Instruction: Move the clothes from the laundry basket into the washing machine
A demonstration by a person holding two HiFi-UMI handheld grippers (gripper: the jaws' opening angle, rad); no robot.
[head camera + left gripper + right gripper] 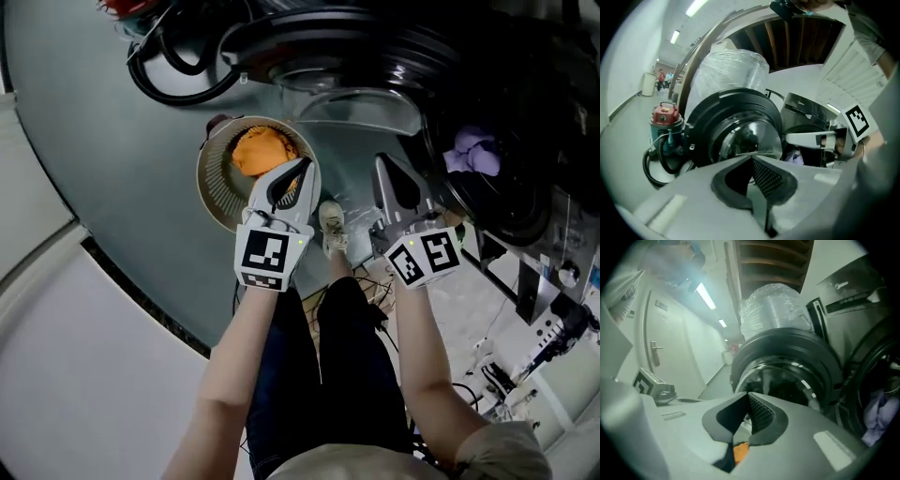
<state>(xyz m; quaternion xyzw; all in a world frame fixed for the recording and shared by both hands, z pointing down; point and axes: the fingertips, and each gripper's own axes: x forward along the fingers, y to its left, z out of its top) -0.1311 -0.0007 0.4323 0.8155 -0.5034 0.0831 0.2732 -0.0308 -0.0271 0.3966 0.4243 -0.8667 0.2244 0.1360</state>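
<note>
1. Left gripper (pixel 298 171). Lower centre of the head view, overlapping the near rim of the basket. Jaws pressed together at the tips with nothing between them. Its own view looks past the tips at the washer door.

2. Right gripper (pixel 384 169). Just right of item 1, near the lower edge of the washer. Jaws pressed together at the tips, no cloth pinched. An orange patch shows through the gap lower down in its own view; I cannot tell what it is.

3. Basket (pixel 214 183). Round and pale, standing on the grey floor (pixel 103 159), centre of the head view.

4. Orange cloth (pixel 261 150). Bunched inside the basket, just above the left gripper's tips in the frame. Whether they touch cannot be told.

5. Washer (pixel 525 112). Dark front-loader at the upper right, opening uncovered.

6. Door (pixel 347 61). Round, with a dark rim and glass bowl, swung open at top centre.

7. Purple cloth (pixel 473 150). Lies inside the washer opening, right of the frame.

8. Black hose (pixel 173 80). Looped on the floor at the upper left, beside a red-topped device (pixel 664 115).

9. Shoe (pixel 333 227). Pale, on the floor between the two grippers.
</note>
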